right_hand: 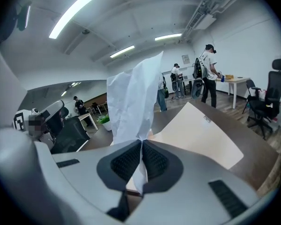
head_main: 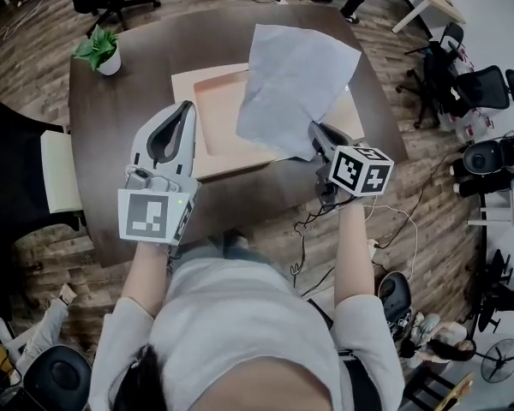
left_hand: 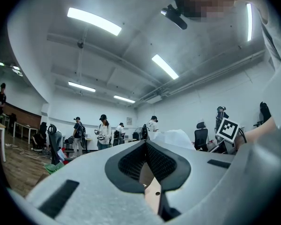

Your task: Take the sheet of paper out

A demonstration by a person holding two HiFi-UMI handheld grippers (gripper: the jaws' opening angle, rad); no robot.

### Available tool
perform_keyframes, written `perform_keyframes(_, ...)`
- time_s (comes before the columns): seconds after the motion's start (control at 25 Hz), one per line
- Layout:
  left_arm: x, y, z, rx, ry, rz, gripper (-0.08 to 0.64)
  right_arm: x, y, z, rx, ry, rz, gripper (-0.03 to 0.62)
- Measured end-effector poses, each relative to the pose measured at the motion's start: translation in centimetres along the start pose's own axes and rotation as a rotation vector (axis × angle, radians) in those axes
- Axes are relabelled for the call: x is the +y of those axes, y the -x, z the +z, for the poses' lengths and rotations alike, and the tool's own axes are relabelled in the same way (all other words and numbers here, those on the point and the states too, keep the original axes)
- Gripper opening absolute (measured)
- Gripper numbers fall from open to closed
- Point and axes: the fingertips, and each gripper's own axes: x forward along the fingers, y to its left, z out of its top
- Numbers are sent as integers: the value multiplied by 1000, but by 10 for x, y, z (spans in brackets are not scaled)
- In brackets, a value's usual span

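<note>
Two hand-held grippers clamped: right [right_hand: 141,142] on sheet of paper [head_main: 295,75] (held above folder [head_main: 231,122]), left [left_hand: 145,143] on folder edge

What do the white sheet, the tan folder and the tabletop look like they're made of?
The white sheet looks like thin matte paper: creased and curling above the right hand-held gripper that pinches it. The folder is probably stiff matte card, flat with crisp edges. The tabletop is dark wood or wood-look laminate with faint grain; I cannot tell which.

Two hand-held grippers [head_main: 187,108] [head_main: 313,128], one sheet of paper [head_main: 295,84], one tan envelope [head_main: 223,131], one potted plant [head_main: 103,51], and roughly six distant people [left_hand: 103,131].
</note>
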Motion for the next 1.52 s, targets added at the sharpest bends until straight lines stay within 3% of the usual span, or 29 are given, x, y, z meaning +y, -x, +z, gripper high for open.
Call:
perform_keyframes(0.88, -30, 11, 25, -29, -27, -6, 9, 20, 55, 31, -169, 164, -86, 17)
perform_keyframes(1.52, -56, 5, 31, -27, -23, -18, 8, 15, 87, 45, -272, 212, -118, 17)
